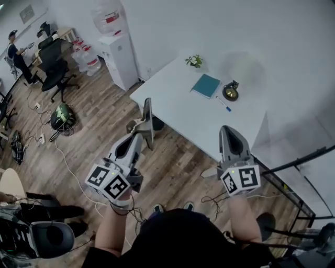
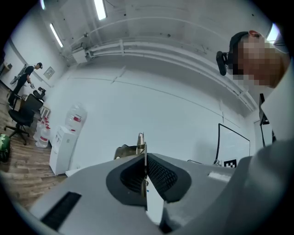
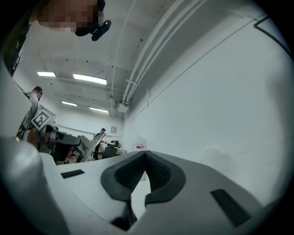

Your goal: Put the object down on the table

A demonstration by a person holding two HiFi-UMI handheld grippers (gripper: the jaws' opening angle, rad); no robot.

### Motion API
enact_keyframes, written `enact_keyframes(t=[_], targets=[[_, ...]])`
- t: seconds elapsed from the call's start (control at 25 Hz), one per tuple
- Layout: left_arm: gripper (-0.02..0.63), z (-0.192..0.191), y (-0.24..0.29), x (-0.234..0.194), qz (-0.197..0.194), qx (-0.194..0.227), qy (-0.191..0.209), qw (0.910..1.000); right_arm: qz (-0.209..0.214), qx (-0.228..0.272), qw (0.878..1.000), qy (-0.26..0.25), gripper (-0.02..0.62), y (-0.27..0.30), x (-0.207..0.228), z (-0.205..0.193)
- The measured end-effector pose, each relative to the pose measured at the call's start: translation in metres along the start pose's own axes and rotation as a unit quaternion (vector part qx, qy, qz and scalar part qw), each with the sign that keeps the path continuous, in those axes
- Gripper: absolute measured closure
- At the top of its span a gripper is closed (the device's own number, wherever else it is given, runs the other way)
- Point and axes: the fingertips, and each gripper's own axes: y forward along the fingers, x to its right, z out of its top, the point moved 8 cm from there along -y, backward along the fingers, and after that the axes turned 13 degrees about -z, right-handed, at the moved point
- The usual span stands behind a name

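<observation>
Ceiling lights (image 2: 99,9): gripper views only; left tool (image 2: 145,156) clamped on plate (image 1: 148,112), right tool (image 3: 145,158) closed.

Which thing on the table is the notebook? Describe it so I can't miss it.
Start at the white table in the middle of the head view. Toward its far side, between the small potted plant and the dark round object, lies the notebook. It is the only flat teal rectangle there; the pen near it is thin and white.

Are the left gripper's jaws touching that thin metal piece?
Touching. The left gripper view shows the left gripper shut on the thin metal piece, both pads pressed against its faces.
</observation>
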Motion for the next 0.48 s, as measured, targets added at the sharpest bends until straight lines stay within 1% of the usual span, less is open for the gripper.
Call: enact_keyframes(t=[0.12,0.28,0.48], targets=[[0.6,-0.005,0.015,0.016,0.012,0.002,0.004,0.9999,-0.001,0.007,1.0,0.018,0.591,-0.004,0.027,-0.001],[0.6,-0.018,0.034,0.035,0.026,-0.004,0.008,0.9996,0.0,0.001,1.0,0.032,0.589,-0.008,0.062,-0.01],[0.6,-0.019,0.037,0.05,0.057,-0.006,0.016,0.9982,0.012,-0.012,0.999,0.048,0.589,-0.01,0.087,-0.021]])
